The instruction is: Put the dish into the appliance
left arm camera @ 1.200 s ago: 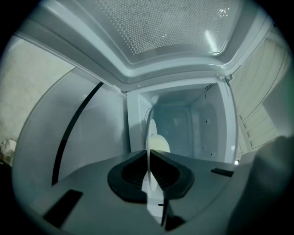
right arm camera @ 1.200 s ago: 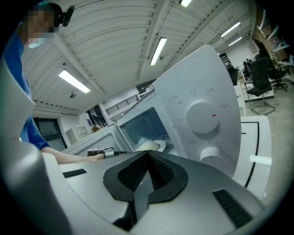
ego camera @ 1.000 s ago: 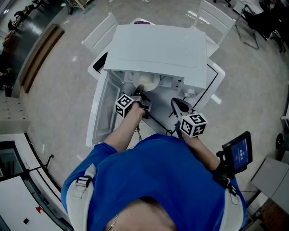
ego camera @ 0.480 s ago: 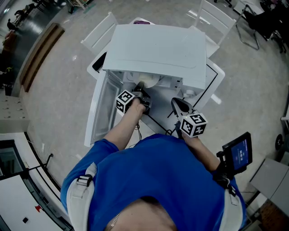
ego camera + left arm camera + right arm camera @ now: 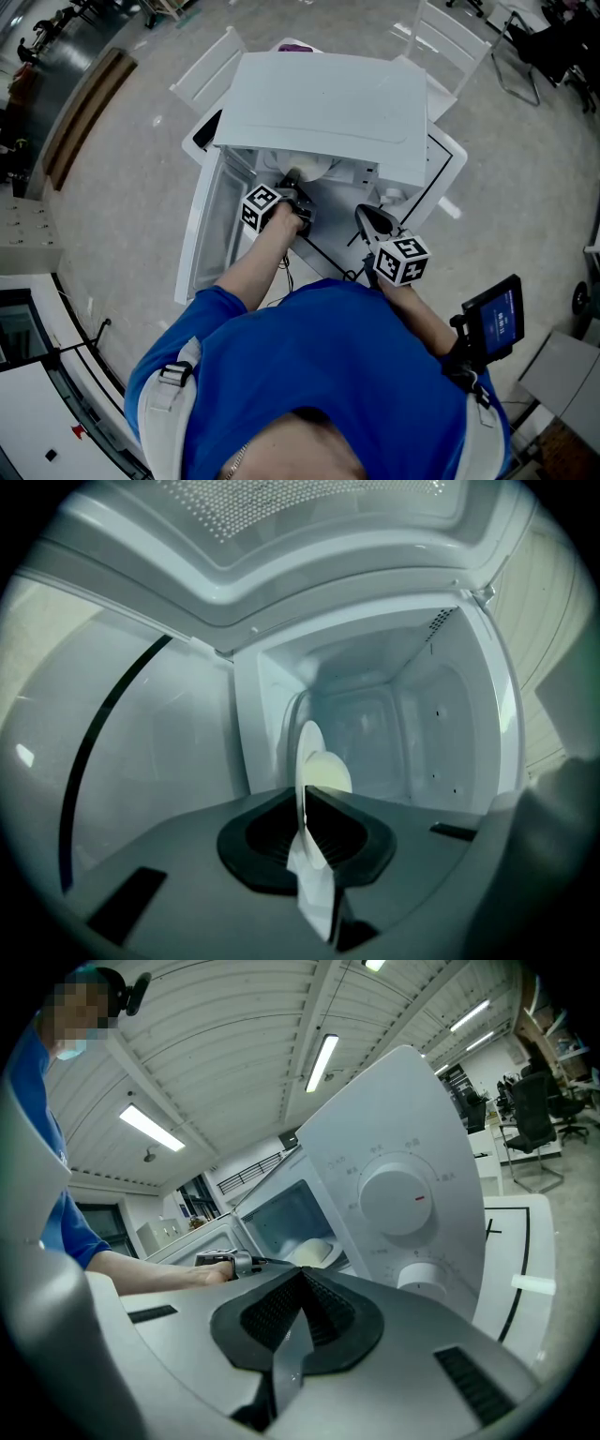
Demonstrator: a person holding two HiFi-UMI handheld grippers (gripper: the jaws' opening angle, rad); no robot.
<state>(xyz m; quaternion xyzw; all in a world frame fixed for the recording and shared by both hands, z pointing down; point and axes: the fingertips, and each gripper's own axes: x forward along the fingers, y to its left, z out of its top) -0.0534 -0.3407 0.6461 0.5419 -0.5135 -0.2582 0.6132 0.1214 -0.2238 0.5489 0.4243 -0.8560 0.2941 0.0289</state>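
The white microwave (image 5: 328, 103) stands with its door (image 5: 208, 230) swung open to the left. My left gripper (image 5: 292, 190) reaches into the opening, shut on the rim of a pale dish (image 5: 309, 171). In the left gripper view the dish (image 5: 323, 772) stands edge-on between the jaws of the left gripper (image 5: 305, 794), inside the white cavity (image 5: 412, 724). My right gripper (image 5: 373, 217) hangs shut and empty in front of the control panel. The right gripper view shows the right gripper (image 5: 302, 1274), the dials (image 5: 398, 1199) and the dish (image 5: 314, 1252) in the cavity.
The microwave sits on a white table (image 5: 448, 155) with black lines. A black cable (image 5: 326, 255) runs across it near me. White chairs (image 5: 450, 37) stand behind. A small screen (image 5: 494, 319) is strapped by my right arm.
My left gripper has moved a little further into the microwave opening with the dish. The right gripper has stayed still.
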